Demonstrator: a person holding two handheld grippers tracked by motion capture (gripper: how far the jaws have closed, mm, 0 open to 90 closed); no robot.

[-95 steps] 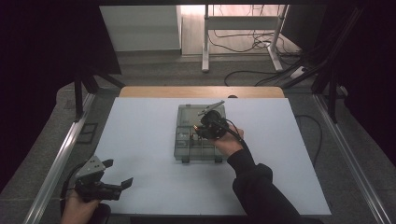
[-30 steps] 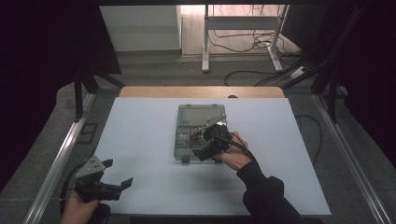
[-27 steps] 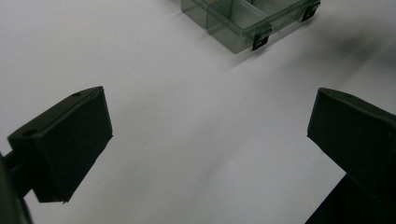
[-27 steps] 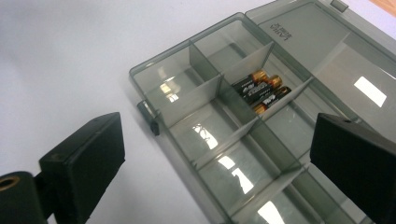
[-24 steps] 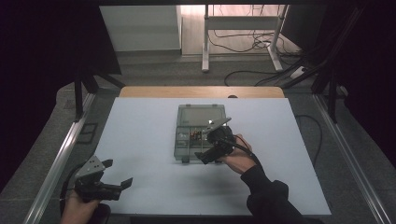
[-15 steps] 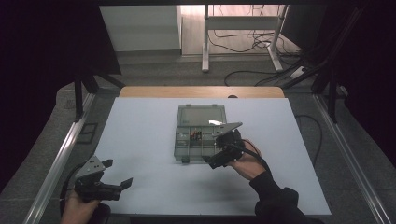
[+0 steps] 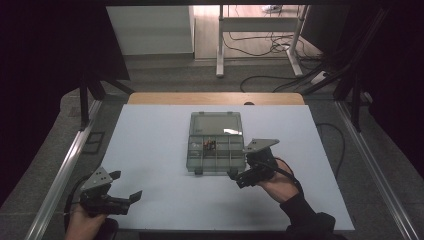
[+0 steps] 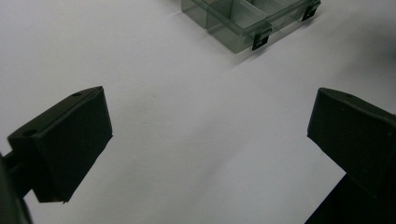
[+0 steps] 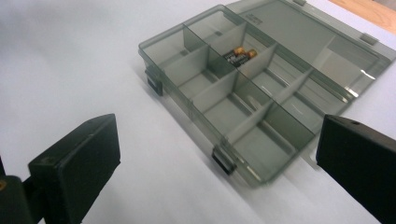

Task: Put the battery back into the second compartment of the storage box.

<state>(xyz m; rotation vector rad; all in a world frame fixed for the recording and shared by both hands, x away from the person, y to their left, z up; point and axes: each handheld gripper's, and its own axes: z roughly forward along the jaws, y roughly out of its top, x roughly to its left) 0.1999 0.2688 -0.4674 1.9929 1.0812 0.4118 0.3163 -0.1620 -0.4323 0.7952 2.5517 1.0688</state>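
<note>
Resting on your white table point(image 7: 150, 150), the smoky transparent plastic compartment box point(image 7: 216, 142) lies open at its middle, two small batteries point(image 9: 240, 52) inside. Your right gripper point(image 7: 239, 178), just beside its front corner, has just spread its jaws, empty; your left gripper point(image 7: 127, 187) gapes too.

Smoky grey organizer box point(image 9: 243, 98), white table point(image 7: 150, 145)
</note>
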